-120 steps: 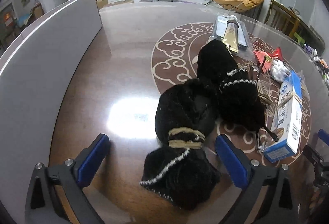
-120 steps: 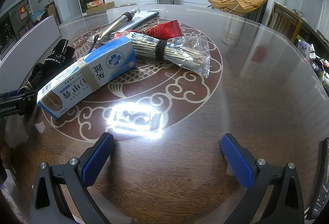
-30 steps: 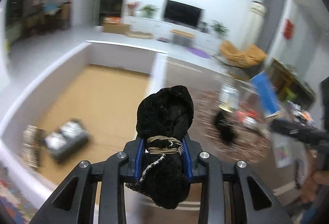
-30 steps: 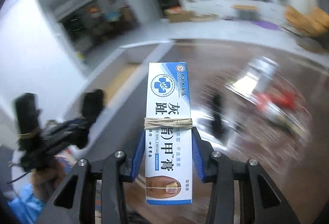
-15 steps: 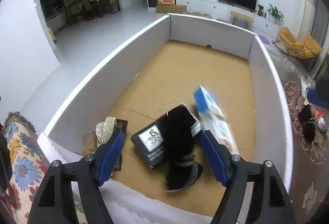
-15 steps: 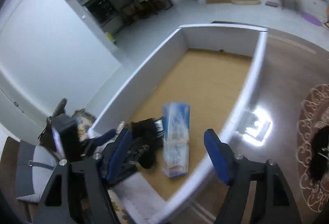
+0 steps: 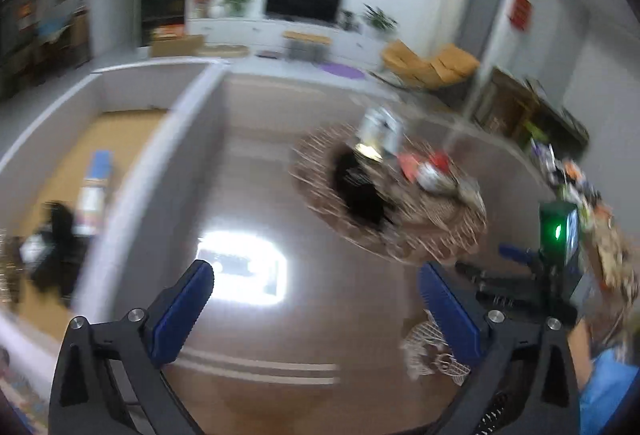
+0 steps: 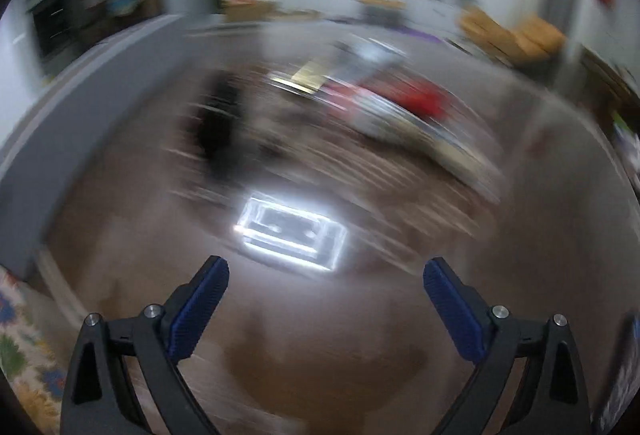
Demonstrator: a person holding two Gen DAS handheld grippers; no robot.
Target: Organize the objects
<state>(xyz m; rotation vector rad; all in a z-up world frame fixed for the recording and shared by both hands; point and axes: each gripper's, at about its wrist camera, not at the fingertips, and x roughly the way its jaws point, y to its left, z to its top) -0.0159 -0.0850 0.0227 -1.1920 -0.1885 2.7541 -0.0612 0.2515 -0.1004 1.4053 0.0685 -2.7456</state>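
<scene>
Hovering over brown table, left hand-held gripper and right hand-held gripper just spread, empty

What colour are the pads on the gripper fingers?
Blue pads on black arms, sharpest in the right wrist view.

Blue fingers, brown swirl-patterned table

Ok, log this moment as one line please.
left gripper: open, empty | right gripper: open, empty | blue box: in bin | black bundle: on table
</scene>
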